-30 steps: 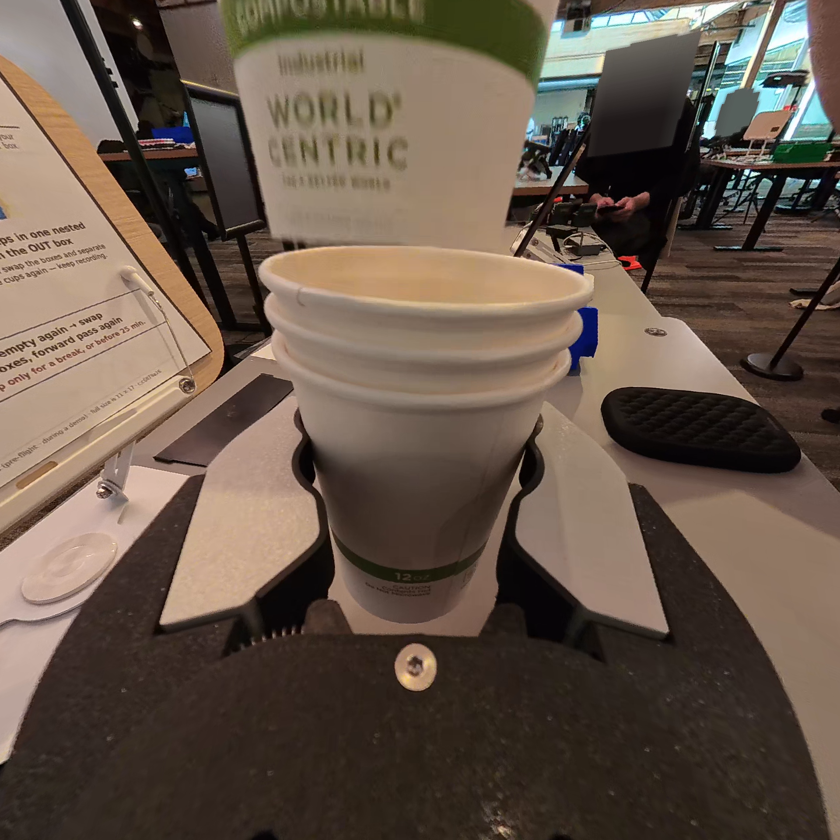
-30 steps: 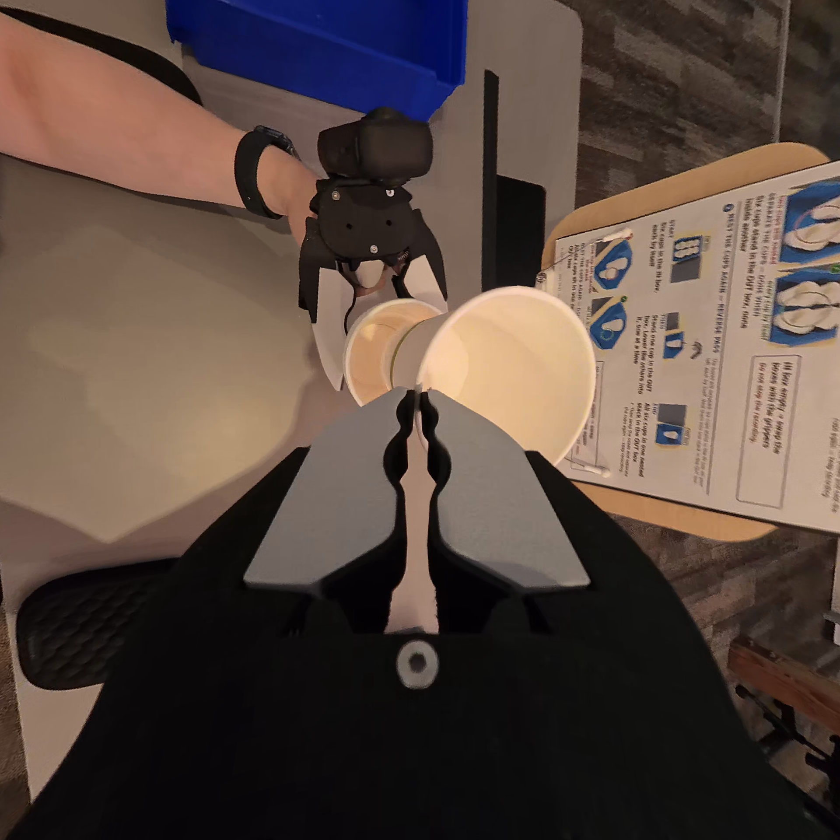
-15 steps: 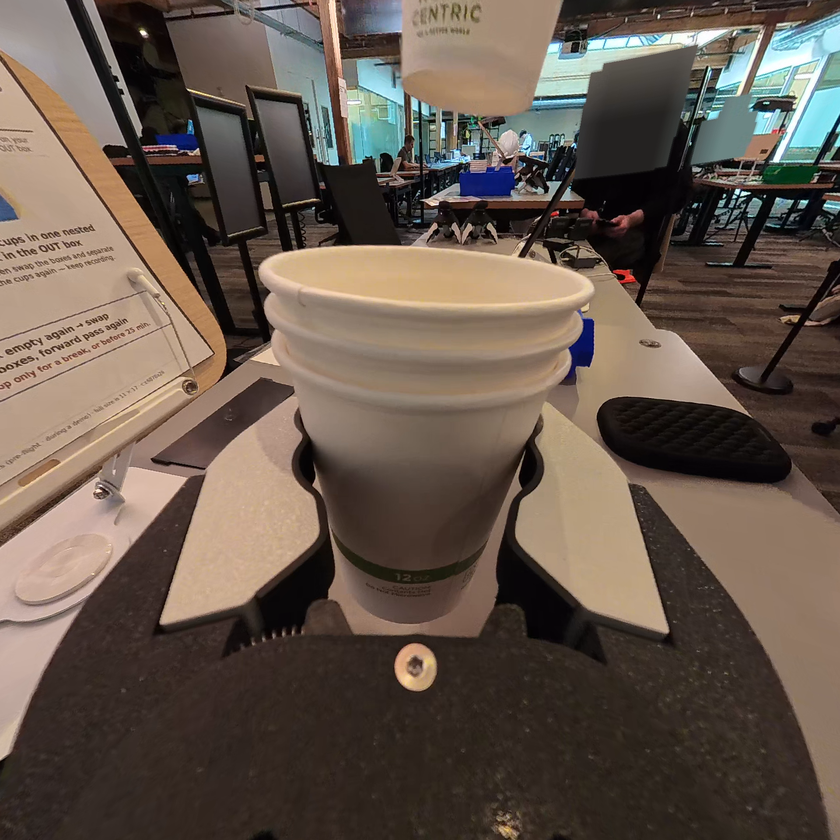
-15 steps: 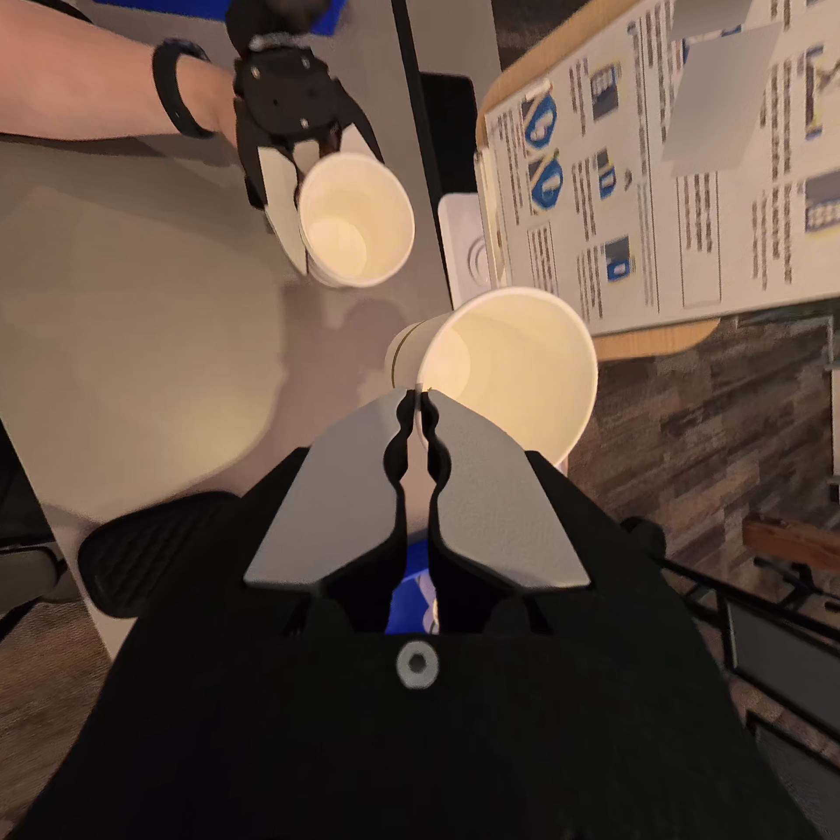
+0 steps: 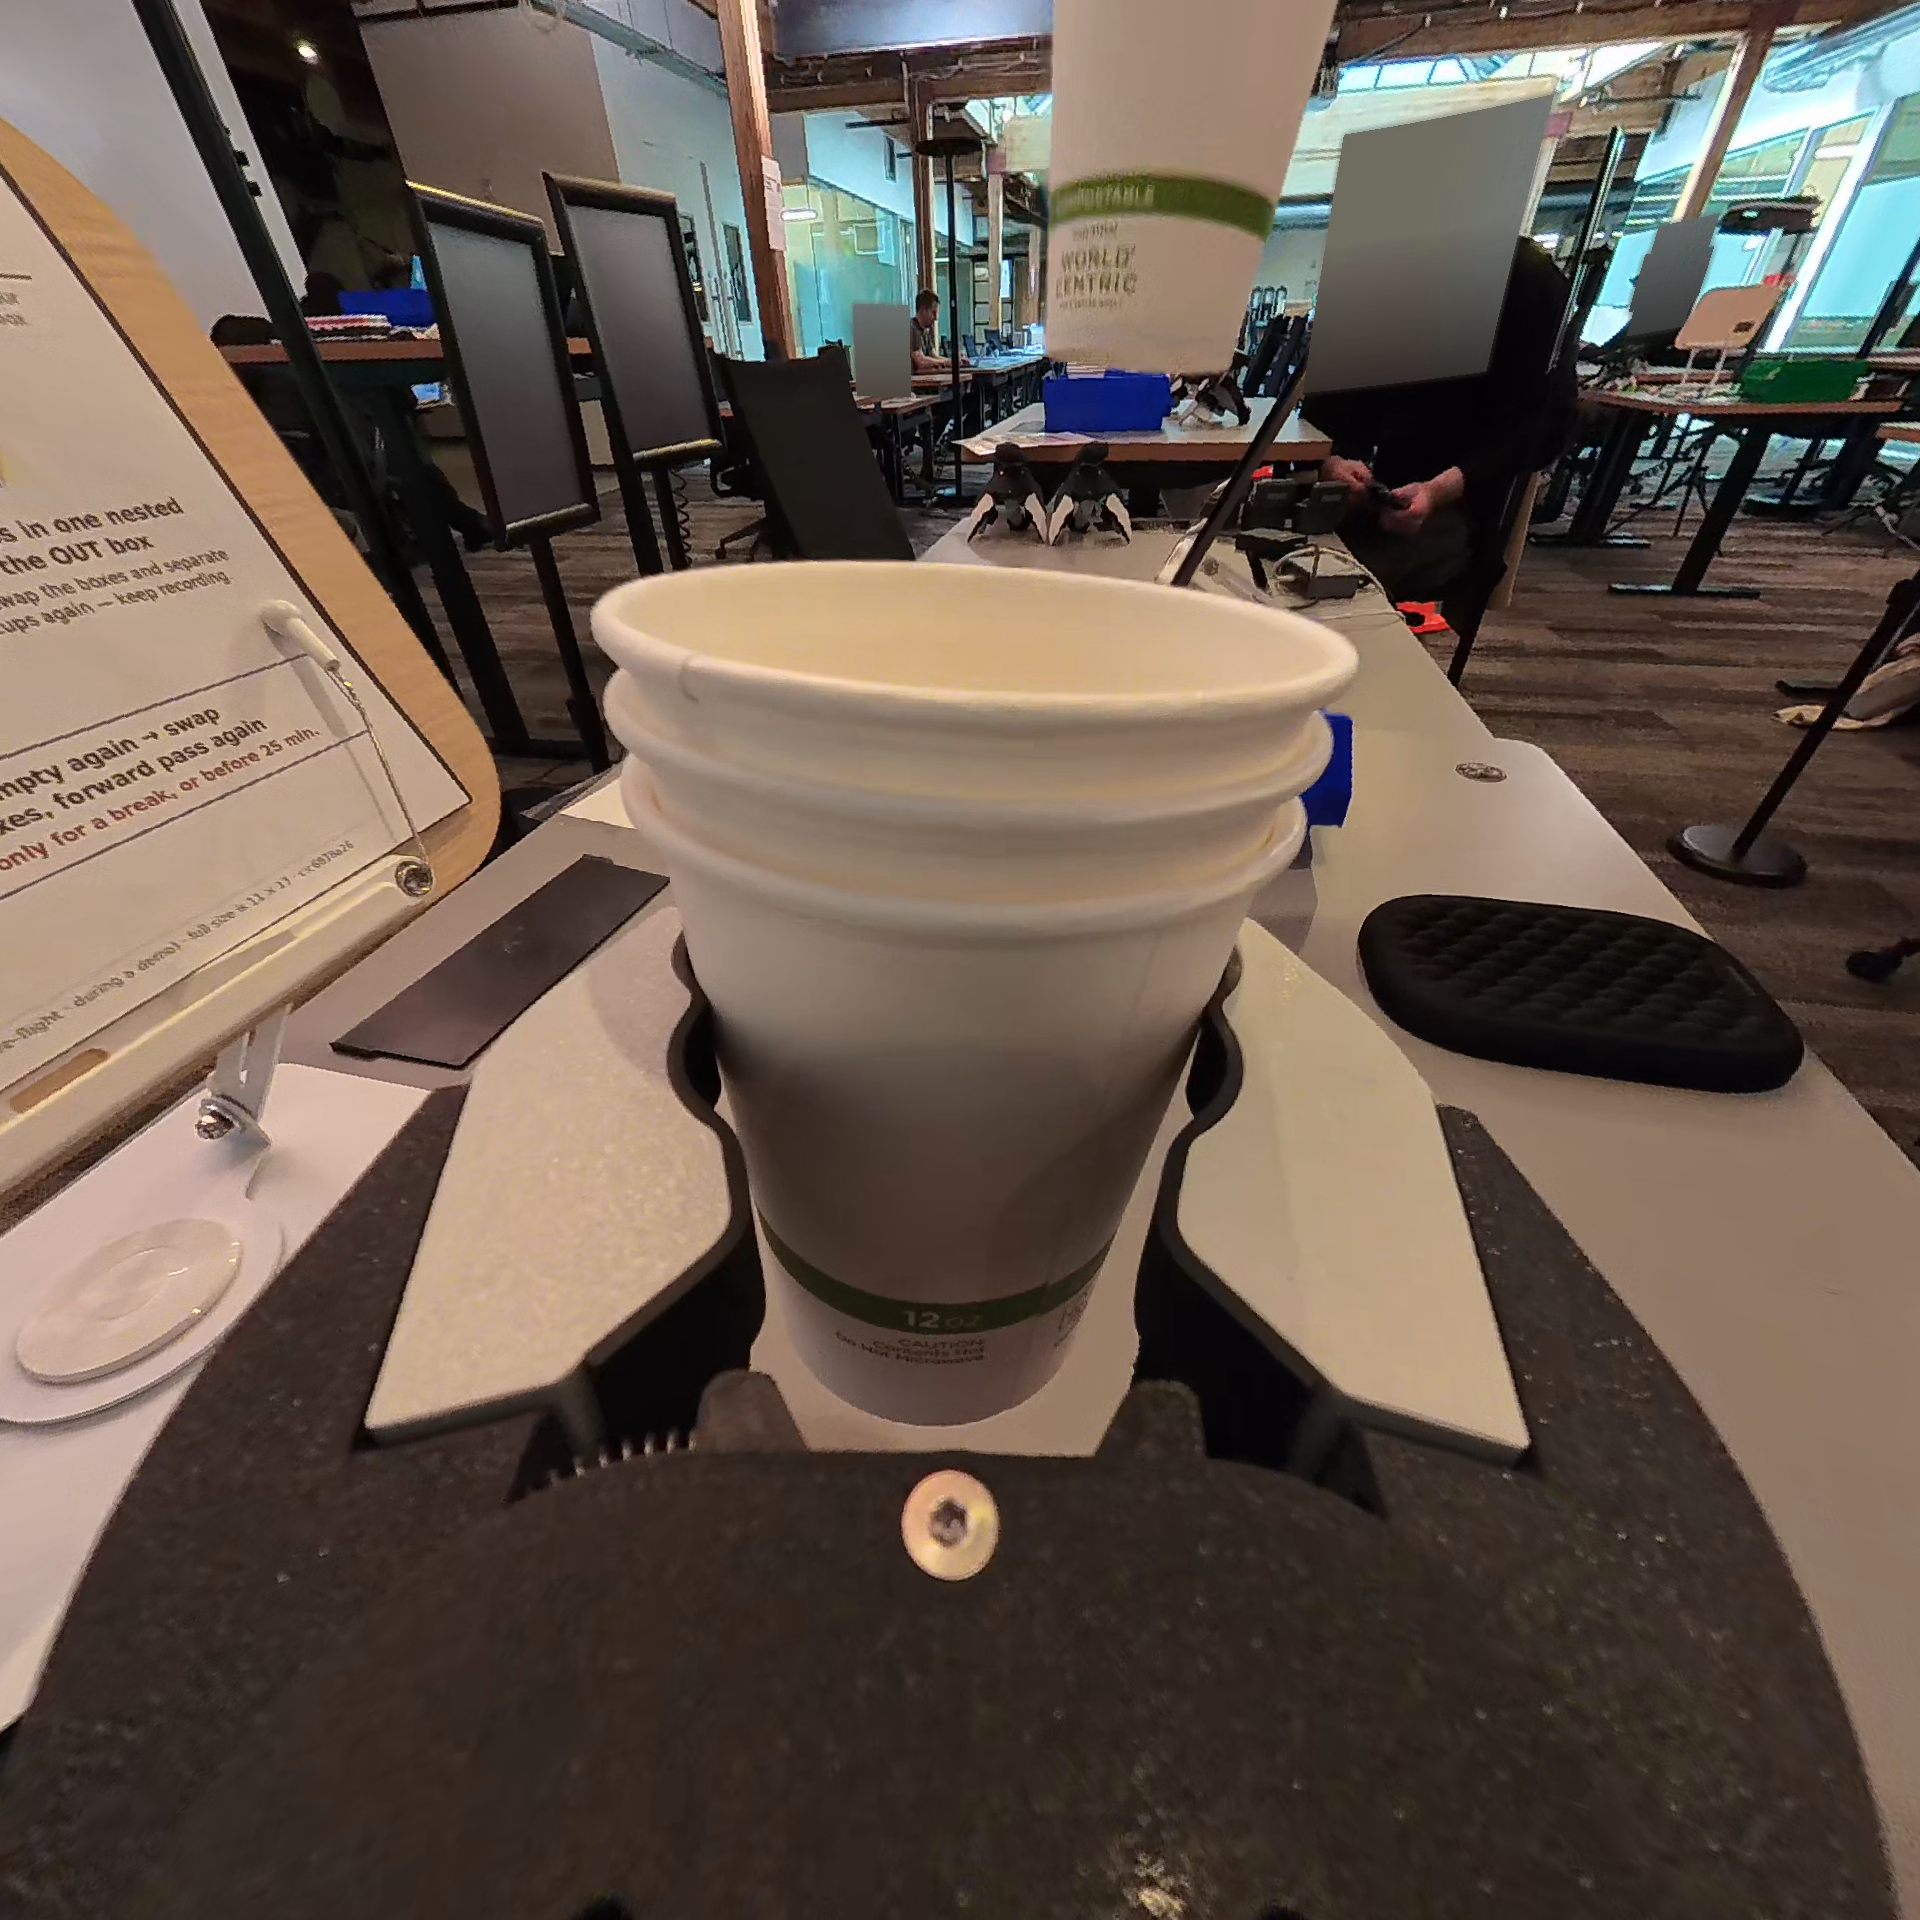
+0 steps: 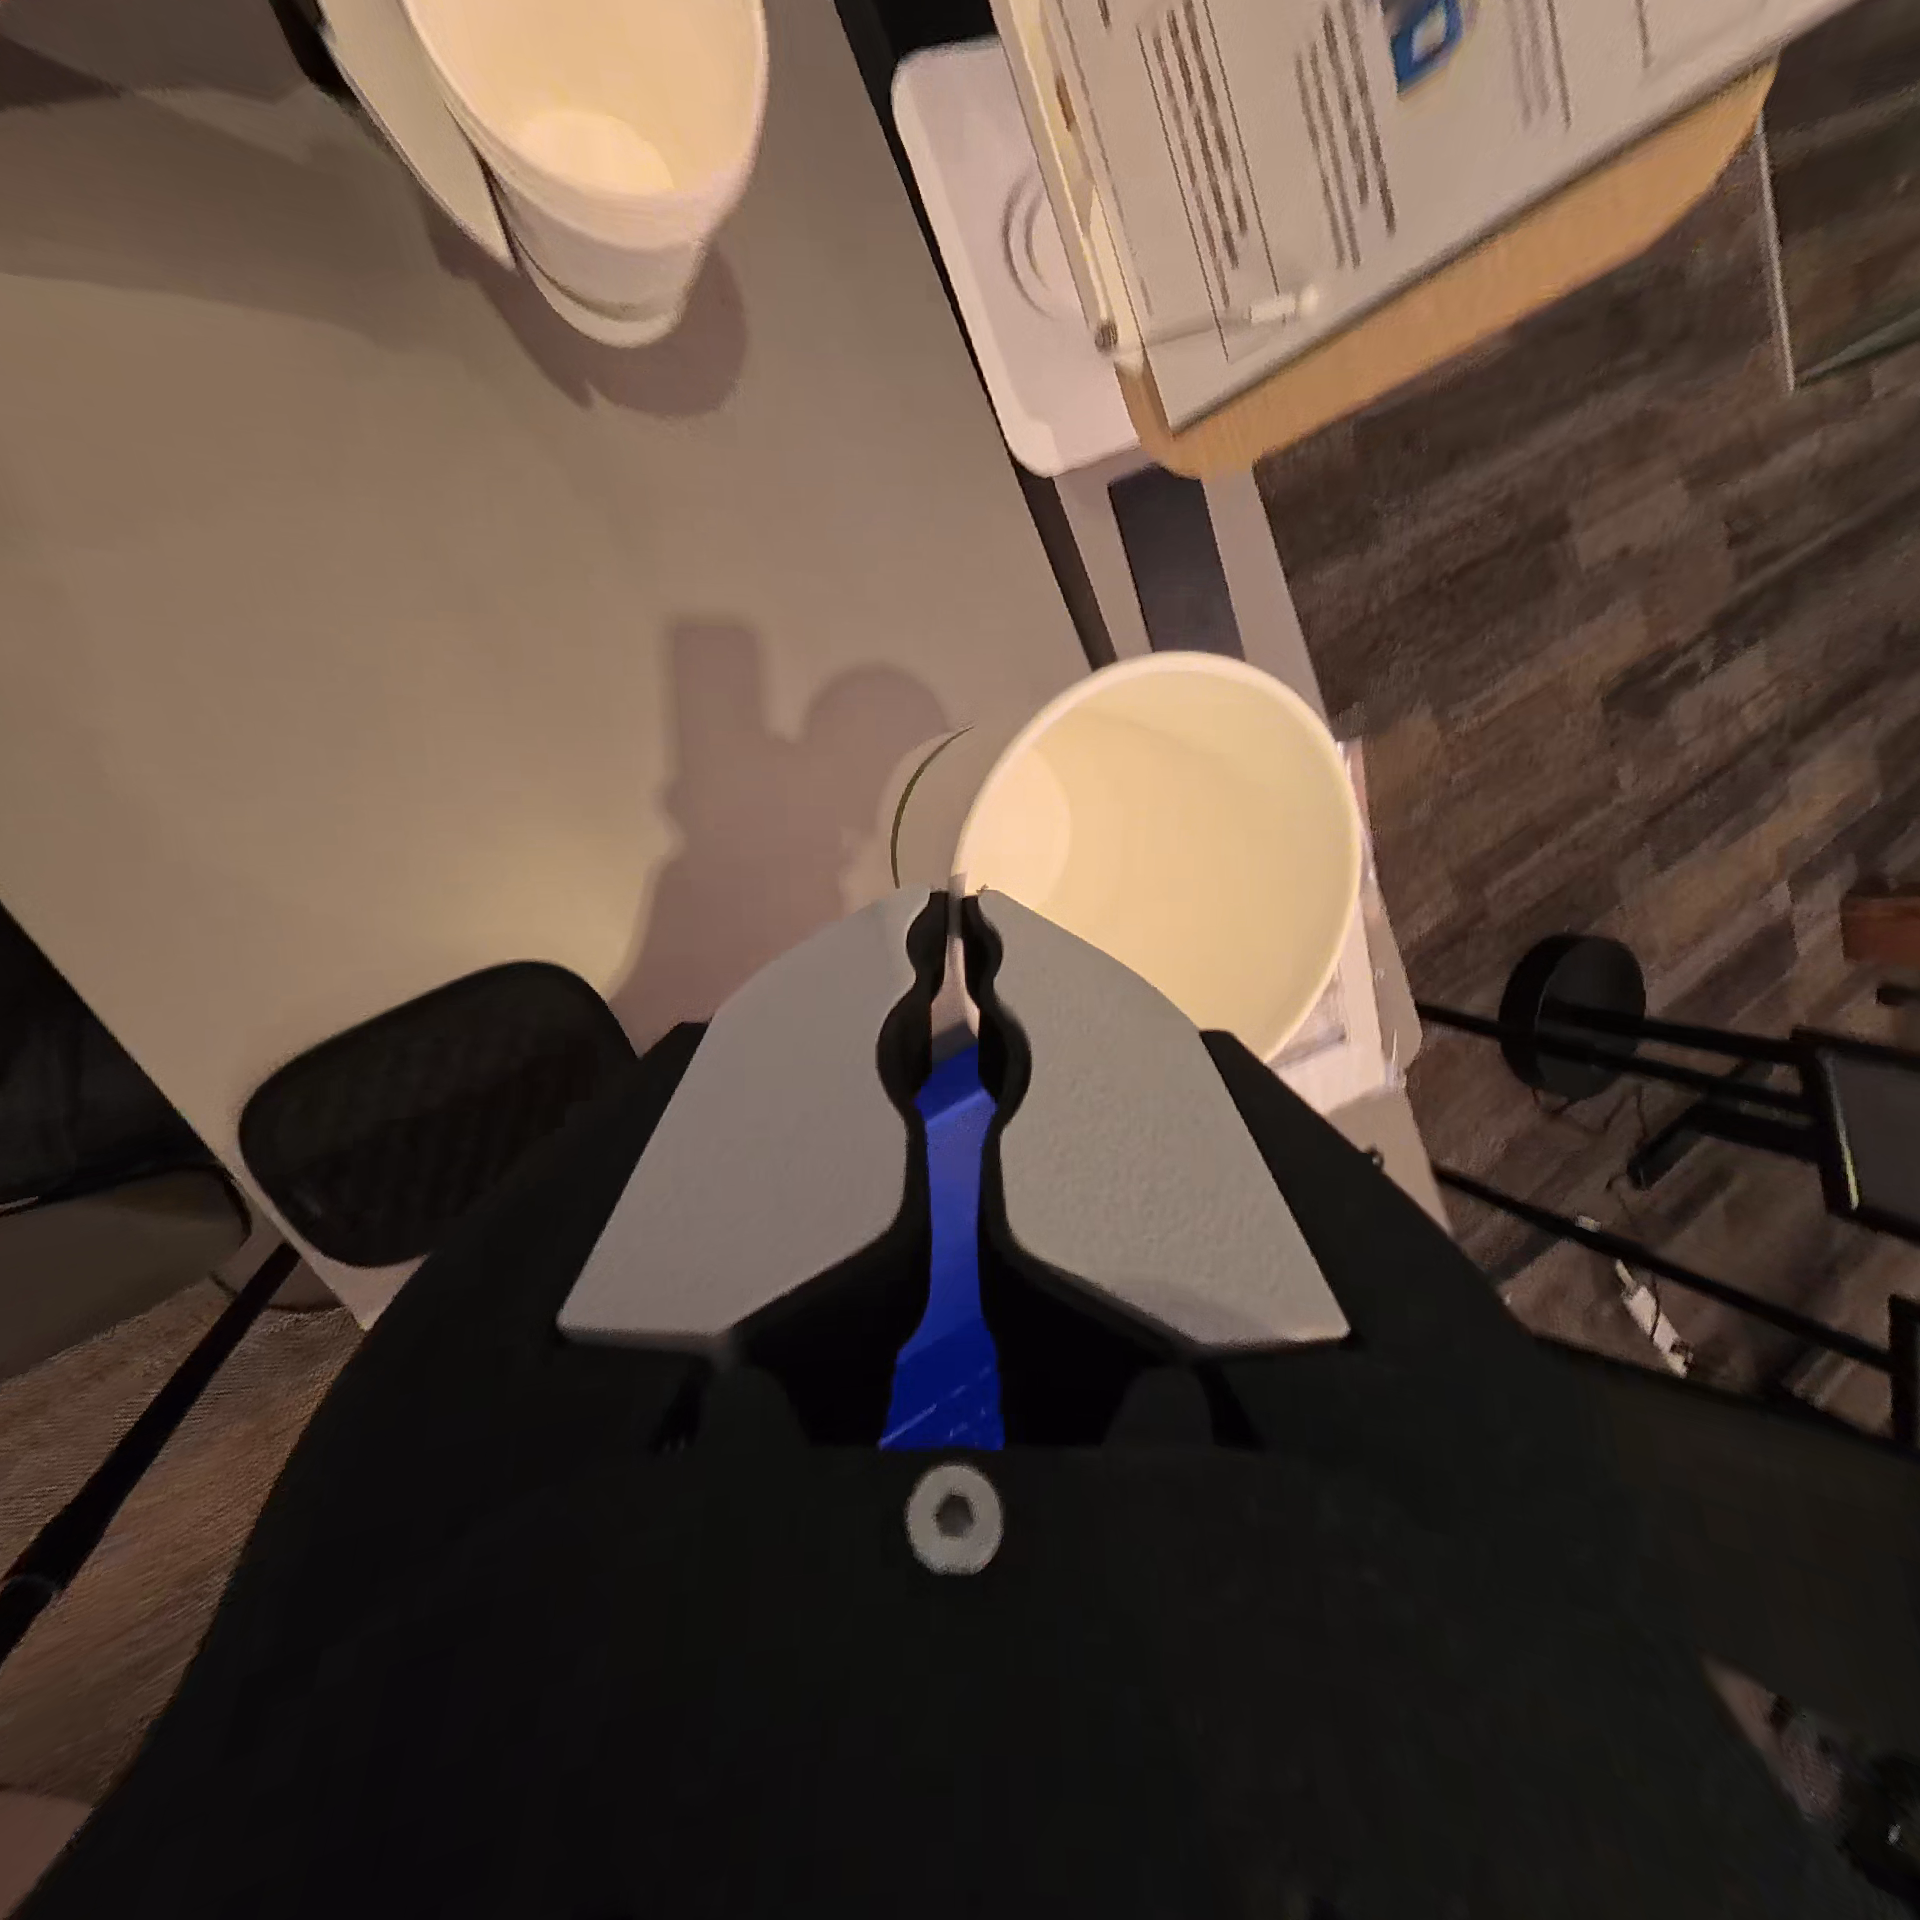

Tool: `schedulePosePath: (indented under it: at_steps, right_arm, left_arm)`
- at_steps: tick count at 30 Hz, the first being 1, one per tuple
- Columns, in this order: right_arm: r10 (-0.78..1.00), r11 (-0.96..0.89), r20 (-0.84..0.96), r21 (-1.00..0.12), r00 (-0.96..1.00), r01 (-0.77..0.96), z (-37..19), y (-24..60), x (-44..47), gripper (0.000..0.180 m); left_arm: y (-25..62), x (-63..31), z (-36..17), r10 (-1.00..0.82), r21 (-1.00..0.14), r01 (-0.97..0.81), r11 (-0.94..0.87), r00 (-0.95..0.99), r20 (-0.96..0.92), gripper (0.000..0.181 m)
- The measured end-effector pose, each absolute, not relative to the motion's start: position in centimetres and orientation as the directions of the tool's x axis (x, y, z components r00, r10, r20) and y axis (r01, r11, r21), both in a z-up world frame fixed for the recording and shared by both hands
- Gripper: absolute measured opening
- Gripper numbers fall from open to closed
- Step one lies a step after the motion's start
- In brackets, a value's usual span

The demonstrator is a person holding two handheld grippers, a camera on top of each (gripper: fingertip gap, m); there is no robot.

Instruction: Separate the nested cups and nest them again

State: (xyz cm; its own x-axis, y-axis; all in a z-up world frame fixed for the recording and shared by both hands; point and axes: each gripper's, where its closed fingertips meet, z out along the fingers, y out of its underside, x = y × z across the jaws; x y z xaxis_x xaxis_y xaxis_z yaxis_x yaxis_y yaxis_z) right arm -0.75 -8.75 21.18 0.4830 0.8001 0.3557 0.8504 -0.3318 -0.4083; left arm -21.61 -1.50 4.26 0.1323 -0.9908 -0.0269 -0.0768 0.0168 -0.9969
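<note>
Between the two grey fingers (image 5: 582, 1236) of the left gripper (image 5: 961, 1039), a stack of three nested white paper cups (image 5: 966, 935) stands upright on the grey table (image 5: 1662, 1299), the fingers pressed against its sides at 9 and 3 o'clock. At 3 o'clock of the stack a black quilted pad (image 5: 1579, 992) lies on the table; at 9 o'clock a wooden-edged instruction board (image 5: 177, 665) leans on its stand. Higher, at 12 o'clock, a single cup (image 5: 1158, 208) with a green band hangs in the air, well apart from the stack.

In the right wrist view, the right gripper (image 6: 958, 904) has its fingers nearly closed, pinching the rim of that single cup (image 6: 1164, 831), which opens toward the camera at 1 o'clock. Under the fingers a blue bin (image 6: 951, 1268) shows through the gap. Farther off, at 11 o'clock, the stack (image 6: 592, 156) is seen from above.
</note>
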Motion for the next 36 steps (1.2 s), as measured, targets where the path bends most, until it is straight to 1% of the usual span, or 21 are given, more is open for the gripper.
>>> schedulePosePath:
  at_steps: [5,8,12,19,23,28,36]
  right_arm:
    - [0.691,-0.541,0.320,-0.367,0.648,0.757,17.6,-9.0,8.2,0.002]
    - [0.587,-0.678,0.288,-0.335,0.756,0.654,13.9,-9.3,14.2,0.002]
    - [0.490,-0.778,0.276,-0.289,0.827,0.557,8.9,-9.8,19.7,0.002]
    - [0.390,-0.850,0.250,-0.271,0.886,0.451,1.8,-10.3,24.5,0.002]
    - [0.379,-0.864,0.273,-0.238,0.884,0.444,-1.1,-10.4,25.8,0.002]
    - [0.364,-0.874,0.281,-0.227,0.888,0.430,-3.5,-10.2,26.7,0.003]
    - [0.349,-0.883,0.277,-0.222,0.895,0.413,-5.1,-10.4,27.3,0.003]
  left_arm:
    - [-1.3,-22.1,4.7,-0.990,-0.998,-0.065,0.014,0.136,-0.022,0.089]
    - [-1.6,-22.0,5.0,-0.991,-0.998,-0.058,0.021,0.131,-0.029,0.090]
    - [-1.9,-22.0,5.3,-0.991,-0.998,-0.058,0.032,0.126,-0.040,0.090]
    - [-1.9,-22.3,5.6,-0.991,-0.998,-0.048,0.032,0.130,-0.038,0.090]
    - [-1.8,-22.4,5.7,-0.991,-0.999,-0.043,0.031,0.132,-0.036,0.090]
    - [-1.7,-22.5,5.7,-0.990,-0.999,-0.041,0.030,0.134,-0.036,0.090]
    - [-1.7,-22.6,5.8,-0.991,-0.999,-0.040,0.031,0.133,-0.036,0.090]
